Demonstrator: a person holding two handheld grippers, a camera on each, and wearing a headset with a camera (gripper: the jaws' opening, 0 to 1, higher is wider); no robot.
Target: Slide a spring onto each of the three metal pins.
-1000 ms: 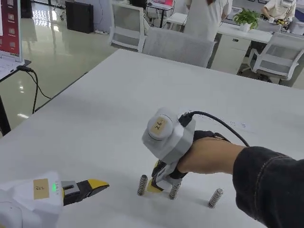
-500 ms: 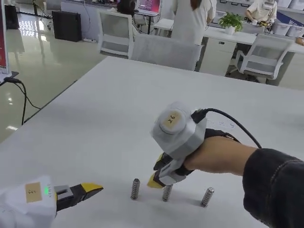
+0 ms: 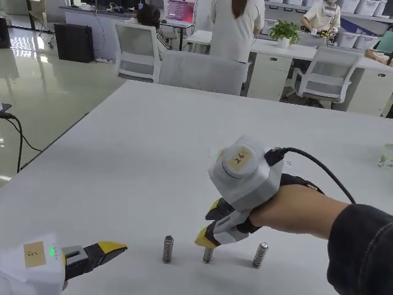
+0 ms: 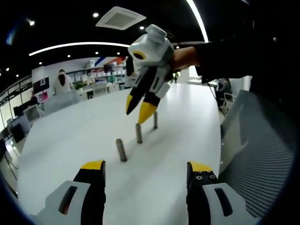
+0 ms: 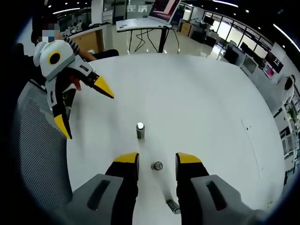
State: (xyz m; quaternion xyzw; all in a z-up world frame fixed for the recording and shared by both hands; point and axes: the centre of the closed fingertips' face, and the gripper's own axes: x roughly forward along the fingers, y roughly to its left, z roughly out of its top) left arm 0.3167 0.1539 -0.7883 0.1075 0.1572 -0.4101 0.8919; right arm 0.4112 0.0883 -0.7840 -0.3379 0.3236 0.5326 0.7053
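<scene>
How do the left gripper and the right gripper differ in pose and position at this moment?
The left gripper is low and nearly level over the table, apart from the left spring; the right gripper points down over the middle spring. The left gripper's jaws gape wide; the right gripper's stand closer together, with the middle spring's top between them. Both are open, yellow-tipped and hold nothing.

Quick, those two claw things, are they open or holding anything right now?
Left gripper: open, holding nothing.
Right gripper: open, holding nothing, poised just above the middle spring.
</scene>
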